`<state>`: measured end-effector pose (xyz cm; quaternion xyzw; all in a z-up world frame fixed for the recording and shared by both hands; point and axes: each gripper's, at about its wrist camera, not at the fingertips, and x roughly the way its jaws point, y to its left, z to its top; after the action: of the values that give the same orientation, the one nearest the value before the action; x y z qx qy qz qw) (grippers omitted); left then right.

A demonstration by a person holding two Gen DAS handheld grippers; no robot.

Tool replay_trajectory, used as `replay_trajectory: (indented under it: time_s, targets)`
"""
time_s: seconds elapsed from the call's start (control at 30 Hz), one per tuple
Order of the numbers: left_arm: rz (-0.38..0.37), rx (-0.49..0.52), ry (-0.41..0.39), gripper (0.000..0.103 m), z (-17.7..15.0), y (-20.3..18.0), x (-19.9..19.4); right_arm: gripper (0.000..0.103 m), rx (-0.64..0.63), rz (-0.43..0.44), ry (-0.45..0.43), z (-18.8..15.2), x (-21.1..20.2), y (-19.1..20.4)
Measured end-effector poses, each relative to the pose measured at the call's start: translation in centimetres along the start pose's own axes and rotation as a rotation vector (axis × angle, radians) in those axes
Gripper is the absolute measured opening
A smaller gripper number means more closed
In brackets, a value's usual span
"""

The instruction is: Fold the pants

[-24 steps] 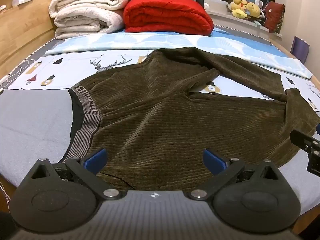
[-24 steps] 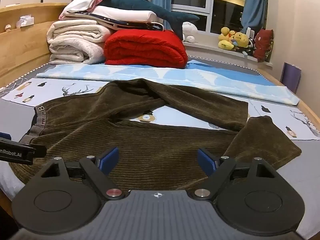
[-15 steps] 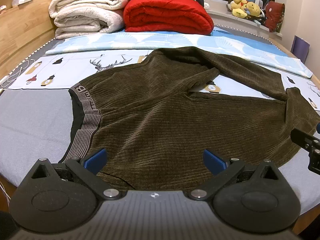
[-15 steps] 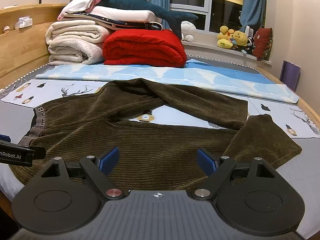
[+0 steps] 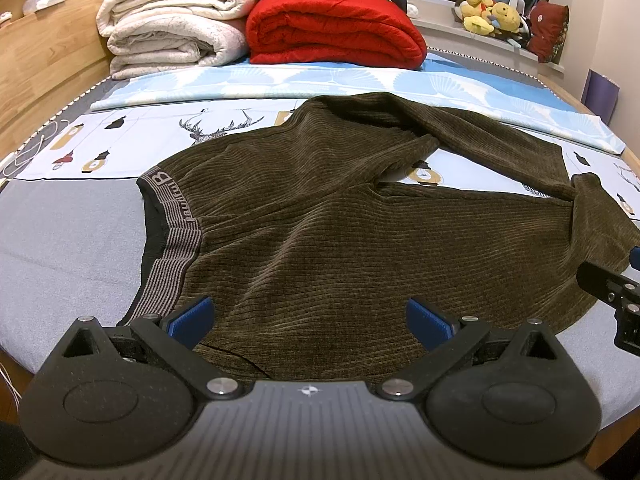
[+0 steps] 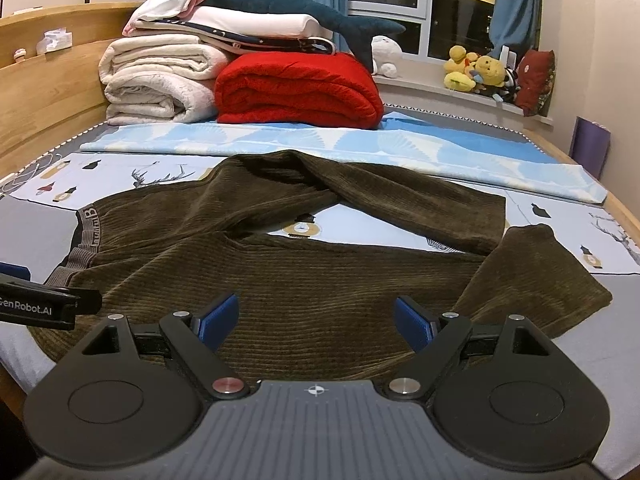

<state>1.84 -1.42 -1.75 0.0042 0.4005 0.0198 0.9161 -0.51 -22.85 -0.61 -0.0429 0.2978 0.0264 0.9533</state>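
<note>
Dark olive corduroy pants (image 5: 320, 232) lie spread on the bed, with the grey striped waistband (image 5: 172, 236) at the left and both legs running right. The far leg crosses over toward the near leg's cuff (image 6: 532, 276). My left gripper (image 5: 310, 318) hovers open above the pants' near edge by the waistband, nothing between its blue pads. Over the near leg (image 6: 320, 292), the right gripper (image 6: 316, 322) is open too and holds nothing. Each gripper's tip shows at the edge of the other's view.
Folded white blankets (image 6: 156, 80) and a red blanket (image 6: 296, 88) are stacked at the head of the bed under a shark plush (image 6: 288, 4). A wooden bed frame (image 5: 44, 52) runs along the left. Soft toys (image 6: 476, 72) sit on the windowsill. A light blue sheet (image 5: 304, 80) lies behind the pants.
Both grippers have barely shifted over the pants; the cloth lies as it did.
</note>
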Motion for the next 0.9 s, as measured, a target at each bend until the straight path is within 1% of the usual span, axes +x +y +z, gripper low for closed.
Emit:
replay_trajectory:
  time_s: [0.03,0.07,0.23,0.3,0.4,0.47,0.5,0.53,0.57,0.6,0.63,0.67,0.7,0.73,0.77,0.8,0.83,0.9]
  targets:
    - [0.000,0.000,0.000,0.102,0.0,0.0,0.0,0.086,0.003,0.001,0.001,0.0,-0.1,0.0]
    - [0.000,0.000,0.000,0.102,0.0,0.0,0.0,0.086,0.002,-0.002,-0.017,0.0,-0.1,0.2]
    - [0.000,0.001,0.000,0.102,0.0,0.0,0.0,0.086,0.001,-0.007,-0.023,0.0,-0.2,0.2]
    - [0.000,0.001,0.000,0.102,0.0,0.0,0.0,0.086,-0.022,-0.024,-0.033,-0.1,-0.1,0.3]
    - [-0.001,0.002,0.000,0.102,0.0,0.0,0.0,0.086,-0.026,-0.026,-0.010,0.0,-0.1,0.2]
    - [-0.004,0.005,-0.002,0.102,0.0,-0.1,0.0,0.084,-0.033,-0.035,-0.003,0.1,-0.1,0.2]
    - [-0.006,0.008,-0.006,0.102,0.0,-0.2,0.0,0.081,-0.034,-0.040,-0.013,0.0,0.0,0.3]
    - [-0.012,0.010,-0.011,0.097,0.0,-0.1,-0.1,0.076,-0.031,-0.043,-0.020,0.0,-0.1,0.2]
    - [-0.017,0.013,-0.018,0.094,0.0,-0.1,-0.1,0.073,-0.024,-0.048,-0.027,0.2,-0.1,-0.1]
    - [-0.023,0.018,-0.024,0.080,0.2,-0.1,-0.2,0.067,-0.014,-0.058,-0.035,0.4,-0.2,-0.5]
    - [-0.035,0.027,-0.021,0.062,0.4,0.1,-0.1,0.059,0.008,-0.064,-0.043,0.5,-0.2,-1.0]
    - [-0.063,0.037,-0.007,0.053,0.9,0.3,0.1,0.055,0.023,-0.080,-0.054,0.7,-0.2,-1.6]
    - [-0.099,0.043,0.008,0.036,1.6,0.7,0.4,0.052,0.041,-0.104,-0.075,1.0,-0.3,-2.4]
    - [-0.125,0.042,0.010,0.028,2.4,1.3,0.5,0.050,0.070,-0.113,-0.081,1.2,-0.2,-3.1]
    - [-0.144,0.043,-0.003,0.027,3.4,1.9,0.6,0.049,0.087,-0.133,-0.092,1.5,-0.1,-4.0]
    - [-0.157,0.059,-0.021,0.023,4.3,2.6,0.7,0.048,0.099,-0.150,-0.095,1.8,0.2,-5.0]
    - [-0.154,0.087,-0.042,0.020,5.4,3.1,1.0,0.048,0.120,-0.155,-0.094,2.0,0.8,-6.0]
    - [-0.108,0.142,-0.080,0.020,7.0,4.4,2.0,0.048,0.151,-0.171,-0.065,2.0,2.3,-8.0]
